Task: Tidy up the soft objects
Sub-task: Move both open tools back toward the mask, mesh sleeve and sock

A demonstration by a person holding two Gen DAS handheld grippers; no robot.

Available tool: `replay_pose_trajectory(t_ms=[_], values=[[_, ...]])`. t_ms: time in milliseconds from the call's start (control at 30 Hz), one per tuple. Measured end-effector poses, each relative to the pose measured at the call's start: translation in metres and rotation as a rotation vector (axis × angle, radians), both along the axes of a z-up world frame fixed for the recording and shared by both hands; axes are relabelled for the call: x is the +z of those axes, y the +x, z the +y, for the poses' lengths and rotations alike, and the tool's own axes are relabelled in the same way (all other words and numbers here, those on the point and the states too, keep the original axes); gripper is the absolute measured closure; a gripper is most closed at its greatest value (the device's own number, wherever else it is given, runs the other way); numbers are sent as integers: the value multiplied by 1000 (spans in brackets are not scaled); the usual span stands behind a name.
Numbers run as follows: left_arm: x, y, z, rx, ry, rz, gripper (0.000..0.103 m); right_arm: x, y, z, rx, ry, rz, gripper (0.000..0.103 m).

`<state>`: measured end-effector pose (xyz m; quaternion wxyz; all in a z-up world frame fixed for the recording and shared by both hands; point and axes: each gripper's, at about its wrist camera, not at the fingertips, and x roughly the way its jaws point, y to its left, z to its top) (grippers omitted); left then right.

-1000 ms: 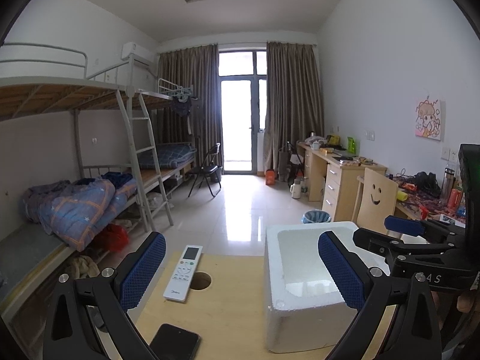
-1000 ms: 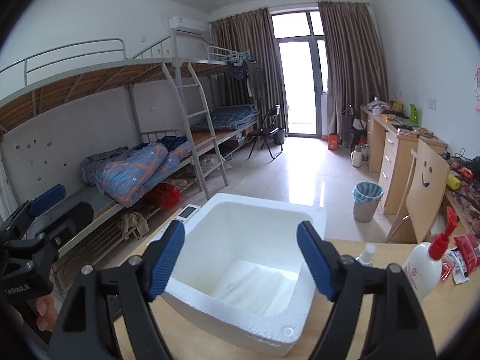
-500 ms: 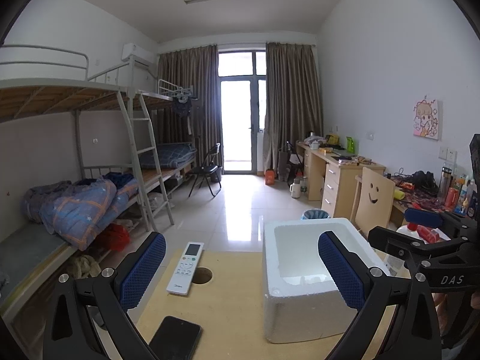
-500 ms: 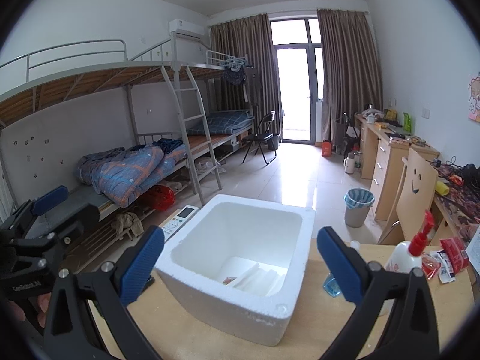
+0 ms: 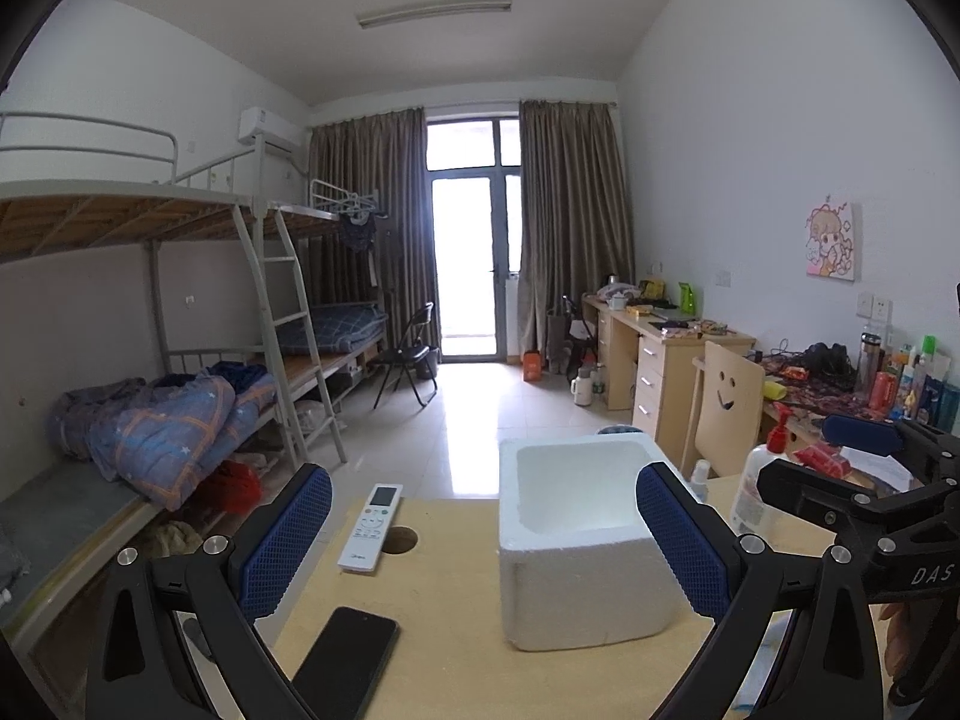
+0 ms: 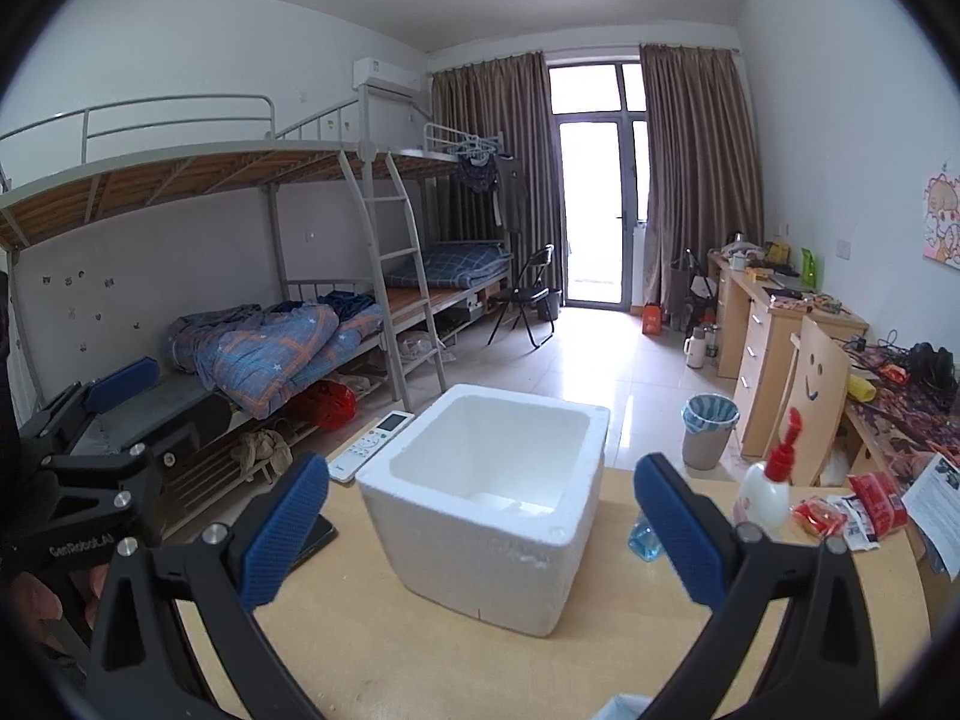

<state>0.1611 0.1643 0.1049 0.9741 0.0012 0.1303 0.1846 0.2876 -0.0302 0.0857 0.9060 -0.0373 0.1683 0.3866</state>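
A white foam box (image 5: pixel 576 564) stands open-topped on the wooden table (image 5: pixel 444 660). In the right wrist view the foam box (image 6: pixel 480 540) shows something pale and flat on its floor, mostly hidden by the near wall. My left gripper (image 5: pixel 483 546) is open, held short of the box with nothing between its blue pads. My right gripper (image 6: pixel 483 531) is open wide, also short of the box and holding nothing. Each gripper appears at the edge of the other's view: the right gripper (image 5: pixel 864 480) on the right, the left gripper (image 6: pixel 108 420) on the left.
A white remote (image 5: pixel 369 525), a cable hole (image 5: pixel 399 540) and a black phone (image 5: pixel 348 660) lie left of the box. To its right stand a pump bottle (image 6: pixel 765 489), a small blue bottle (image 6: pixel 645 537) and red packets (image 6: pixel 864 507). Bunk beds are beyond on the left, desks on the right.
Both grippers have drawn back from the foam box, which now looks smaller and farther. The right gripper's jaws have spread wider. The pump bottle and packets have come into the right wrist view.
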Motion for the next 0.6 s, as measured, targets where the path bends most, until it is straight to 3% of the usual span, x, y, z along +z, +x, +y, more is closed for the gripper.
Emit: replay_pose_trajectory(t_ms=[600], values=[[1,-63,-58,-48,51,-32,1,-1,-51,-49,-23,56,-38,0]])
